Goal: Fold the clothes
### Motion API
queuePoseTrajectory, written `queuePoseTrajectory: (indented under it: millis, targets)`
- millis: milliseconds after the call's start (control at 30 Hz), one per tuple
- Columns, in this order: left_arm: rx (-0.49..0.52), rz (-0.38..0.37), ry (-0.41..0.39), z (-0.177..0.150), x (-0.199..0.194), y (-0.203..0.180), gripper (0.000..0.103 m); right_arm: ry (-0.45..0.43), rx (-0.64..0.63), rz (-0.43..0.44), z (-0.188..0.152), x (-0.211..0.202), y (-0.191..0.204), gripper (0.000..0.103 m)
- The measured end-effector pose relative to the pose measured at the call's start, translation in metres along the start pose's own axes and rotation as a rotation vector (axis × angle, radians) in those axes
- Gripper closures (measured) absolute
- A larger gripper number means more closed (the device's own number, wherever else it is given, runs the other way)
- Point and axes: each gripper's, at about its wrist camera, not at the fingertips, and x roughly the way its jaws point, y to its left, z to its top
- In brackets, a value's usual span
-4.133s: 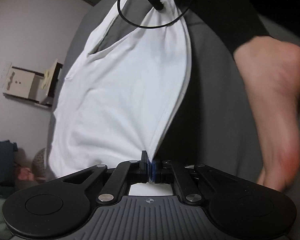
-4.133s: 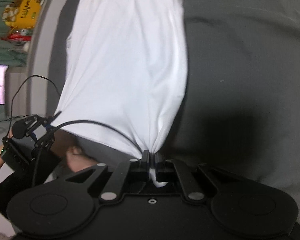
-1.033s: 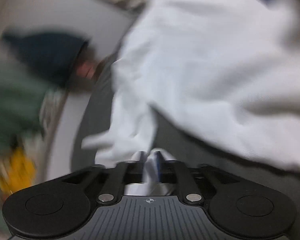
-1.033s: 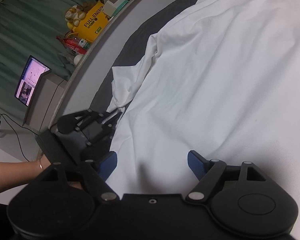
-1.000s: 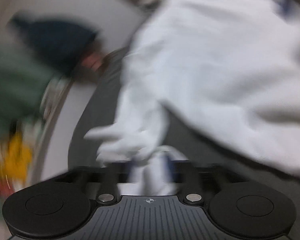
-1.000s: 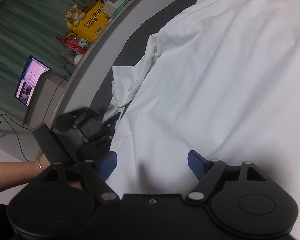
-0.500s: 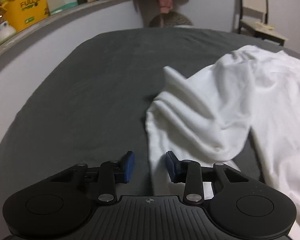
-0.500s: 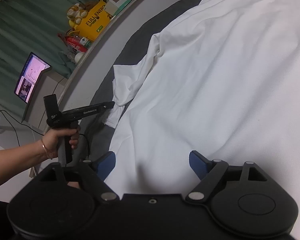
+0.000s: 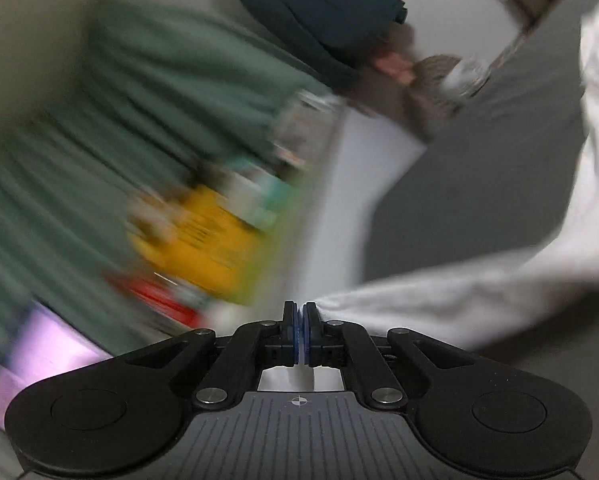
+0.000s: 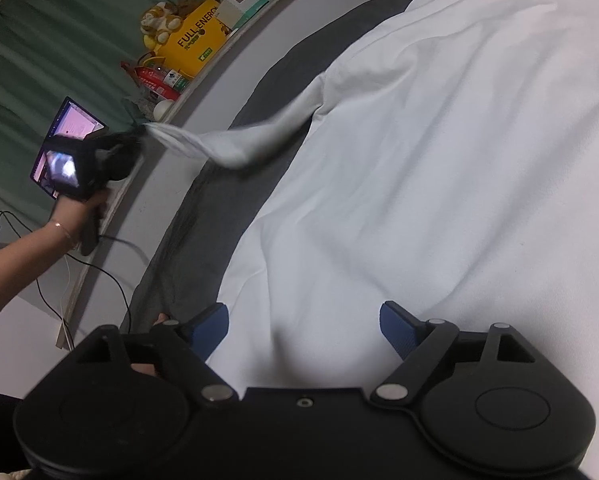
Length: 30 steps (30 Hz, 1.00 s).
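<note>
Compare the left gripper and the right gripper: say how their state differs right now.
The left gripper has its jaws shut on the sleeve of the white cotton shirt, pulling it out sideways off the dark grey bed sheet; the right gripper has its jaws wide open, holding nothing. The left is lifted beyond the bed's edge; the right hovers low over the shirt's body. Both have blue pads.

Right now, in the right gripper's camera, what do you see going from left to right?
Laptop screen → left gripper pinching the white sleeve → dark grey bed cover → white shirt.
</note>
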Motion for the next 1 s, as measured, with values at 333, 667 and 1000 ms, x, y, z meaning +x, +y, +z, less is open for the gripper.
queuePoseTrajectory:
  millis: [333,667,1000]
  targets:
    - [0.226,-0.264,0.247,-0.094,-0.017,-0.097,0.100,0.001,-0.003,0.000,0.000,-0.002,0.000,0.020]
    - [0.107,-0.191,0.005,-0.048,0.016,-0.090,0.000,0.000,-0.036,-0.009,-0.003,-0.001,0.004,0.017]
    - [0.615,-0.104,-0.091,-0.033,0.095,-0.118,0.000,0.004,-0.004,0.012,-0.002,-0.002,-0.001,0.017]
